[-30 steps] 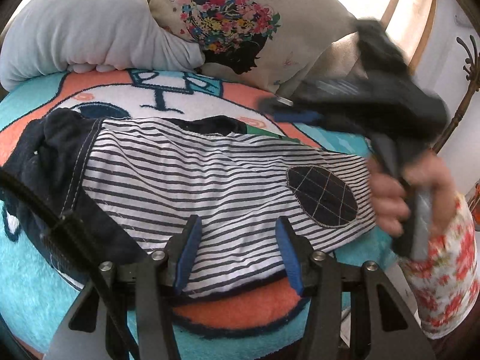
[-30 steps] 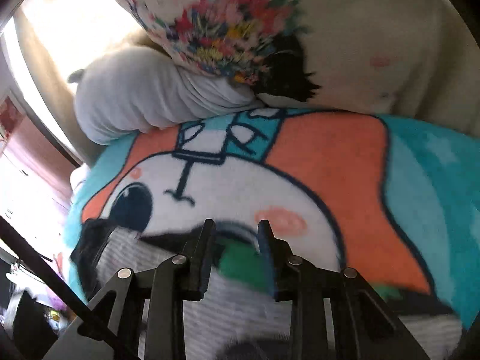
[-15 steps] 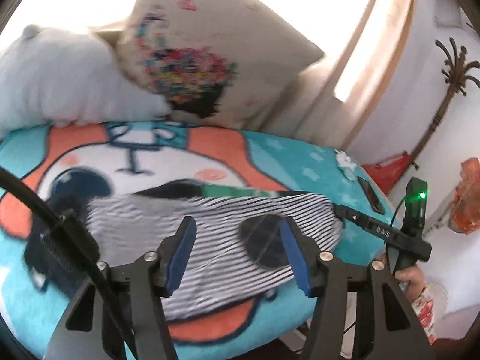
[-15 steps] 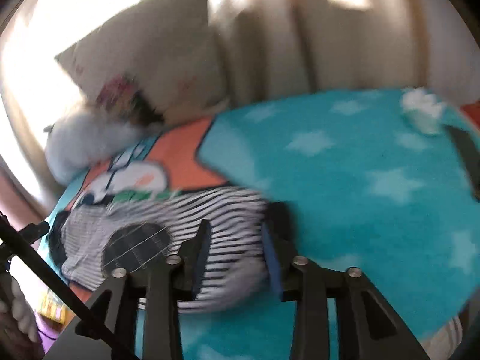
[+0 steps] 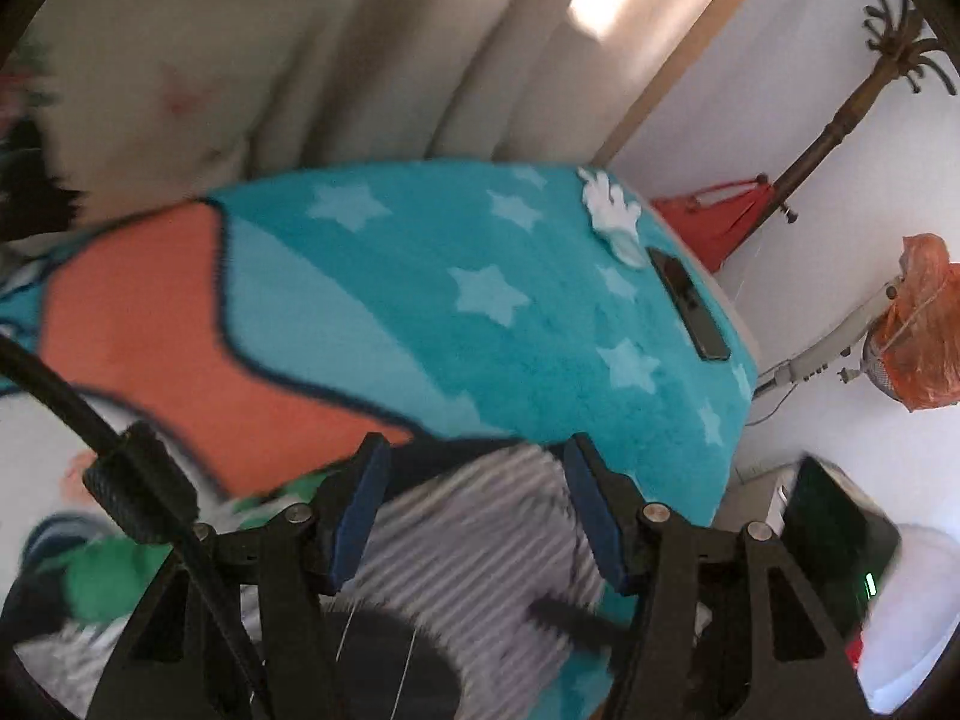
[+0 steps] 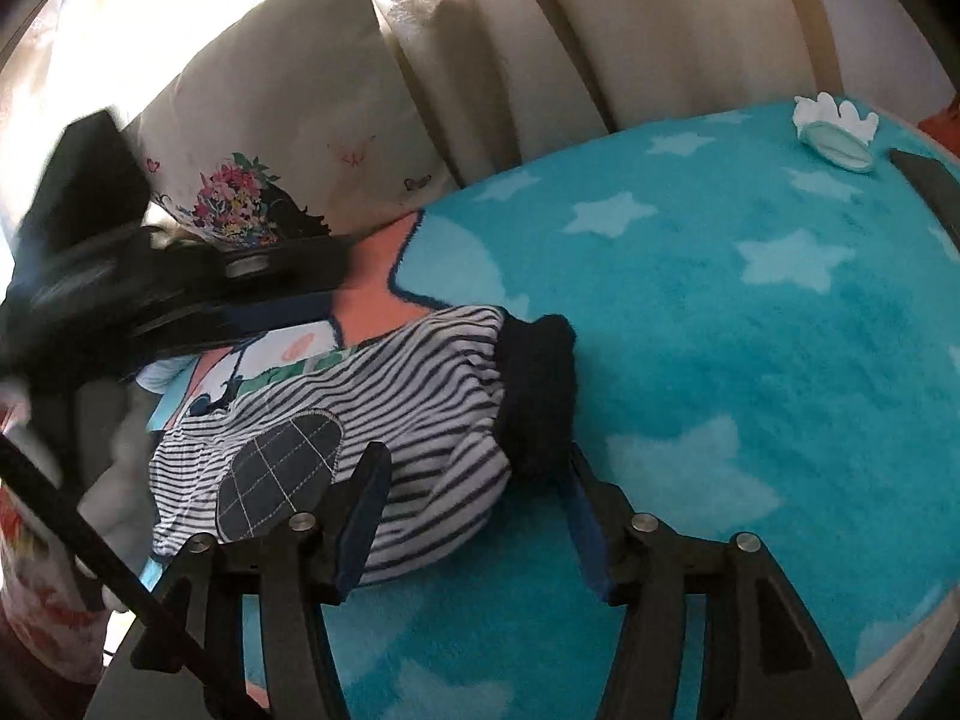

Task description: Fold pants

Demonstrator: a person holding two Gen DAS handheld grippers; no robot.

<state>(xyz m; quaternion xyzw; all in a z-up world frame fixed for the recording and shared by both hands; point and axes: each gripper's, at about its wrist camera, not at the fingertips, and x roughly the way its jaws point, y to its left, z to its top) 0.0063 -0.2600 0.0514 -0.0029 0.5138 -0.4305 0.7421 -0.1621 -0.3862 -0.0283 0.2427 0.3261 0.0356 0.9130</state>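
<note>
Pants (image 6: pixel 384 420) lie folded near the blanket's (image 6: pixel 750 372) front edge, dark cuff end toward its middle.
Right gripper (image 6: pixel 474 516), jaws opening and empty, straddles that cuff; left gripper (image 5: pixel 474 516) hovers released. Pinch both layers squarely, fold toward the waist, smoothing wrinkles.

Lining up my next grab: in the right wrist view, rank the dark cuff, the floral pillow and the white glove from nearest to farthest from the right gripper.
From the right gripper, jaws opening:
1. Dark cuff, just ahead, between the fingers.
2. Floral pillow, far left, against the curtain.
3. White glove, far right corner of the blanket.
The pillow and glove are close to call.
</note>
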